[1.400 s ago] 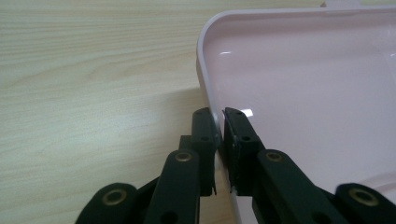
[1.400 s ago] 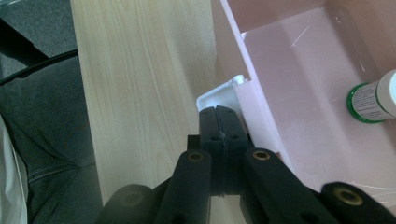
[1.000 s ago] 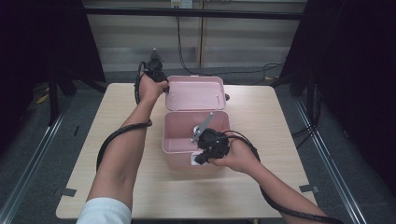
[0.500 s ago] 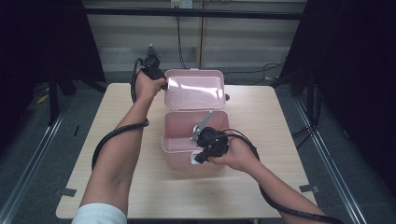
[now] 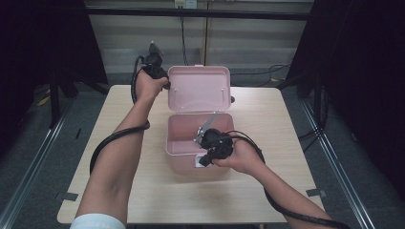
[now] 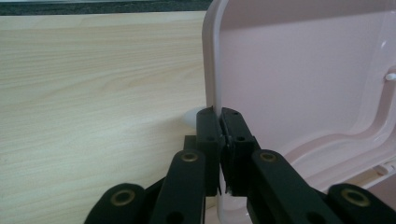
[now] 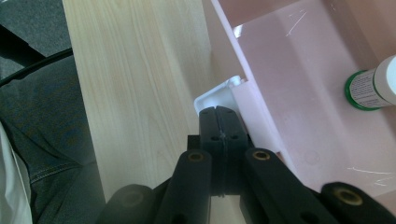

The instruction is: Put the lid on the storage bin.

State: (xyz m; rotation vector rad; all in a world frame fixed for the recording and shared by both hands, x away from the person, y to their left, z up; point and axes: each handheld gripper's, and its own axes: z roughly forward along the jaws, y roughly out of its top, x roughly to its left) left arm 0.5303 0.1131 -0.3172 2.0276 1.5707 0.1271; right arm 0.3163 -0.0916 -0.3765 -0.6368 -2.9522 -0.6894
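Observation:
A pink plastic box point(image 5: 184, 143) stands open in the middle of the table, its lid point(image 5: 198, 90) nearly upright at the back. My left gripper point(image 5: 166, 85) is shut on the lid's left edge point(image 6: 211, 70), one jaw on each face, as the left gripper view point(image 6: 220, 122) shows. At the box's front wall, my right gripper point(image 5: 203, 160) is shut on the white latch point(image 7: 217, 98), seen close in the right gripper view point(image 7: 219, 113). Inside the box point(image 7: 299, 70) lies a white bottle with a green band point(image 7: 371, 86).
The light wooden table point(image 5: 286, 129) has bare room on both sides of the box. Cables trail from both grippers over the table. Black frame posts and dark floor surround the table. The person's lap shows below the table edge point(image 7: 42, 140).
My left gripper has swung the lid up from lying back flat to almost upright. The right gripper has stayed at the front latch.

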